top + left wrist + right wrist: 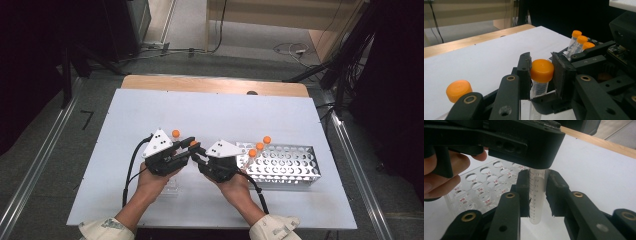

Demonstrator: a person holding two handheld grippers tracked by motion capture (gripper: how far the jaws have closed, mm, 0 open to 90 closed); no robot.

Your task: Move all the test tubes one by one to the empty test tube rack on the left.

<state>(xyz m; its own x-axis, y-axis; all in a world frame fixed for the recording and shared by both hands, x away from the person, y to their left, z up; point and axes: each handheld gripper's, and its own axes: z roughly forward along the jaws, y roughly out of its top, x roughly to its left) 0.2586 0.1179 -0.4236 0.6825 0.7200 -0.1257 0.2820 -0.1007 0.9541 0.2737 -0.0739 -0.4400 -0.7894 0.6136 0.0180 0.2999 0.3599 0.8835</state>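
Plenty of open surface [215,112] at the far end and down the left side, nothing in the way there. The middle near edge is the tight bit: the left gripper [190,146] and right gripper [197,154] meet nose to nose on one tube [541,72], so there's no passing between them. A clear rack [481,187] sits just under and beside them, with another capped tube [175,133] poking up right behind the left gripper. The metal rack [285,165] blocks the right side, three capped tubes [260,146] standing up at its left end, close to the right gripper.
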